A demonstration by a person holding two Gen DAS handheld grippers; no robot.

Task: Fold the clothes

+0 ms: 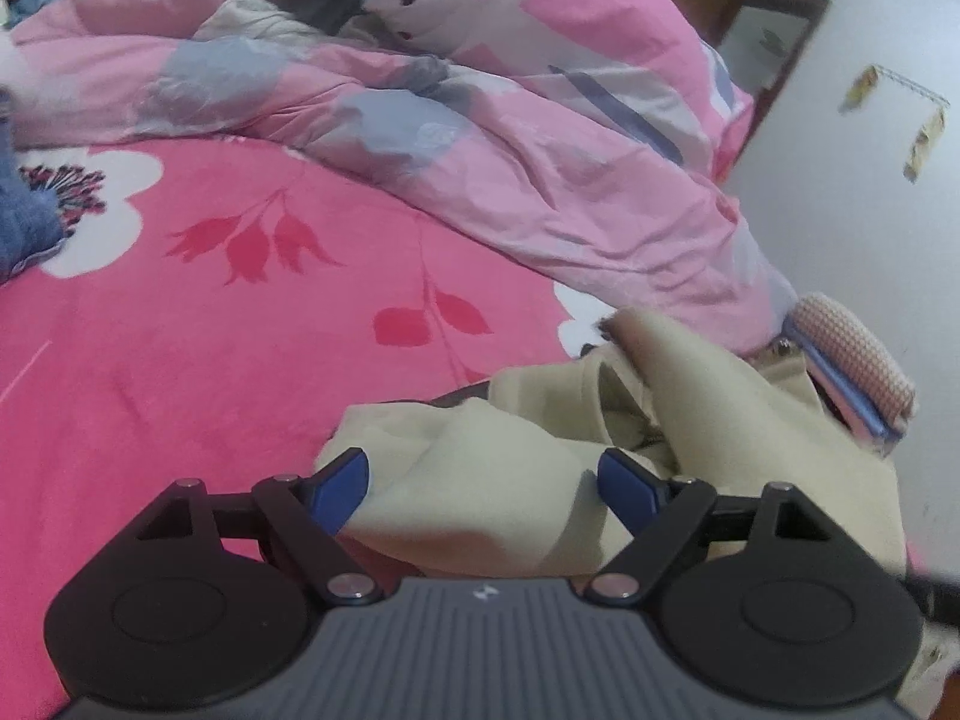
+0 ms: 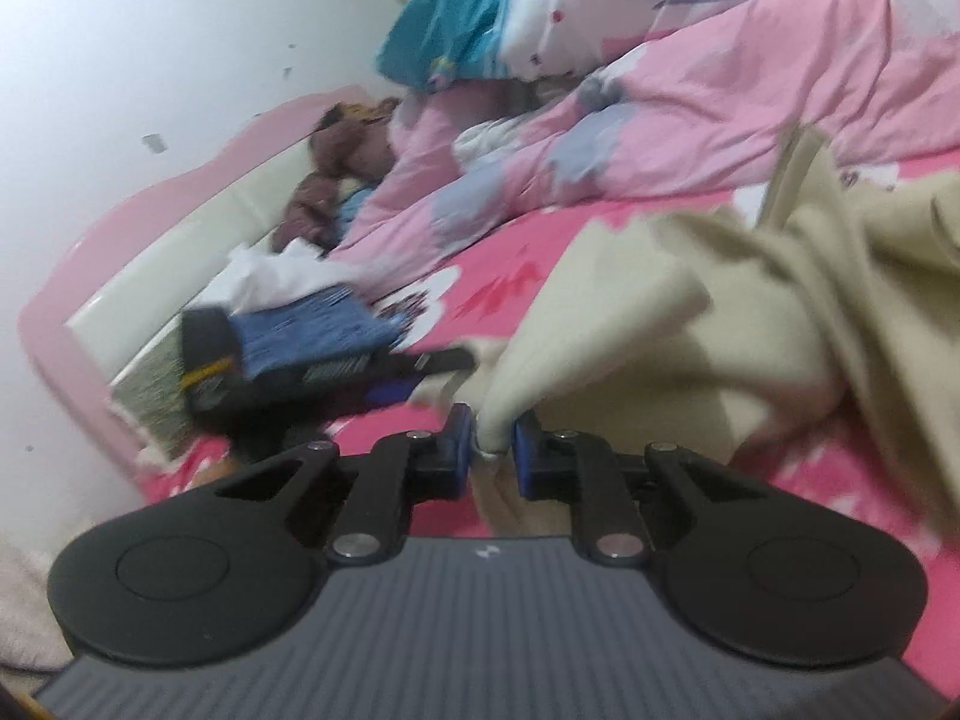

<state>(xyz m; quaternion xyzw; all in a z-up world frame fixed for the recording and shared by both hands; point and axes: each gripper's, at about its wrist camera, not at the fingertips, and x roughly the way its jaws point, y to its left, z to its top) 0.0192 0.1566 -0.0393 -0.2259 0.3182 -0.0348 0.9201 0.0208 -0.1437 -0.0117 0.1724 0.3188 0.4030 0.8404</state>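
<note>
1. Presently, a beige garment [image 1: 690, 456] lies crumpled on the bright pink floral bedsheet [image 1: 210, 360], towards the near right edge of the bed in the left wrist view.
2. Left gripper [image 1: 483, 480]: jaws stand wide. The blue pads [image 1: 339, 483] sit either side of a fold of the beige cloth. The fabric lies between them, but the pads do not press on it.
3. Right gripper [image 2: 491, 447]: jaws are narrow and pinched on a bunched edge of the beige garment [image 2: 750, 312]. The cloth rises from the pads and spreads up and to the right across the sheet [image 2: 510, 288].
4. The right wrist view is motion-blurred; fine detail of the garment cannot be made out.
5. Left gripper as seen from the right wrist camera [image 2: 336, 360]: dark body, partly blurred, low over the bed just left of the gripped cloth.
6. A pale pink patterned duvet [image 1: 480, 138] is heaped along the far side of the bed, apart from the garment.
7. A blue item [image 1: 24, 222] lies at the left edge of the left wrist view; its kind cannot be told.
8. A turquoise pillow [image 2: 456, 18] rests near the pink headboard [image 2: 180, 192], against a white wall [image 2: 150, 30].
</note>
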